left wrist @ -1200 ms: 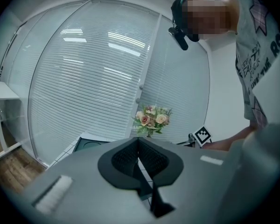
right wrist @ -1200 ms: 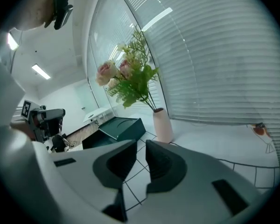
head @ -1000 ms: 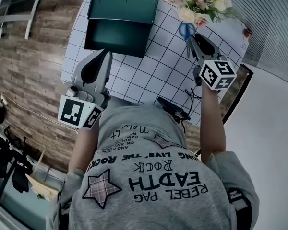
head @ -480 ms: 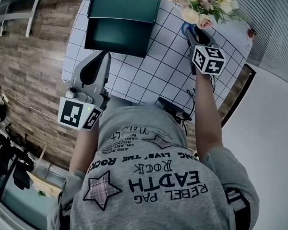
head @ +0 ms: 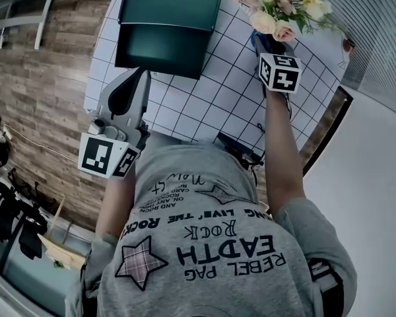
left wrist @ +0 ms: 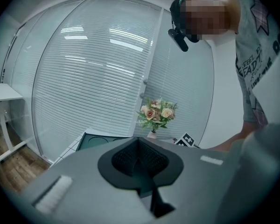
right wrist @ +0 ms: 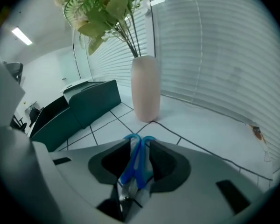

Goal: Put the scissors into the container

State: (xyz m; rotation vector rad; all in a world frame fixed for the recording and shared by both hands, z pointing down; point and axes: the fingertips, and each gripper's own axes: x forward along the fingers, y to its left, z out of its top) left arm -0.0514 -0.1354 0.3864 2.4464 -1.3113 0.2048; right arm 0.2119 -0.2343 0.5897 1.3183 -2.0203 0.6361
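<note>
Straddling blue-handled metal scissors [right wrist: 134,164], right gripper [right wrist: 139,142] jaws just opened, not clamping; left gripper [left wrist: 139,141] jaws closed on nothing.

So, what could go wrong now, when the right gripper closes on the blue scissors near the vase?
The right gripper has just been opening its jaws, which stand apart around the blue handles of the scissors. These are thin and rounded, so the grip may slip, or the scissors may swing when lifted. The vase stands close ahead; a forward push might tip it.
</note>
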